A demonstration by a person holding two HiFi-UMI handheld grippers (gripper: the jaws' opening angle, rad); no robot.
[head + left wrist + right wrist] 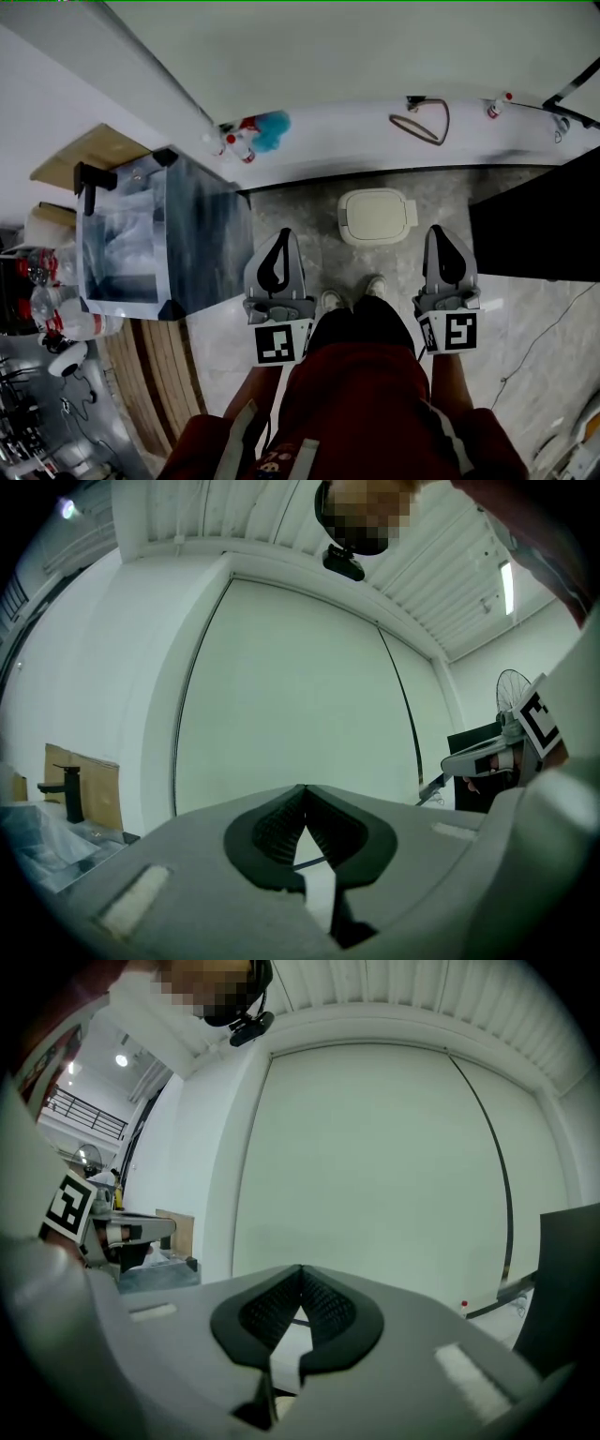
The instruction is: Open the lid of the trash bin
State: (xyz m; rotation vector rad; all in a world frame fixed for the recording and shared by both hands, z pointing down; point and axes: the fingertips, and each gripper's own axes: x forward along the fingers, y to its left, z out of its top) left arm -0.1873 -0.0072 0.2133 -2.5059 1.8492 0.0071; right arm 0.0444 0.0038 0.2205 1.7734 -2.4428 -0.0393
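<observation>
The small white plastic trash bin (377,217) stands on the grey mottled stone floor (309,220), close to the foot of the pale wall (356,66). Its flat lid (373,212) lies shut on top. The bin sits just ahead of the person's white shoes (330,302).

In the head view the left gripper (281,240) is held to the bin's left and the right gripper (441,234) to its right. Both are apart from the bin, touching neither it nor the lid, and each carries its marker cube near the person's hand.

In the left gripper view the ribbed black fingers (270,829) are clenched, meeting at their tips with nothing between them, only the wall behind. In the right gripper view the black fingers (330,1312) are likewise pressed together at the tips and hold nothing.

To the person's left stands a grey box-like surface unit (164,239) with a black tap (90,184) and clear plastic wrapping inside it. Near the wall's base lies a blue fluffy duster (272,129). A black panel (534,225) fills the right side beyond the right gripper.
</observation>
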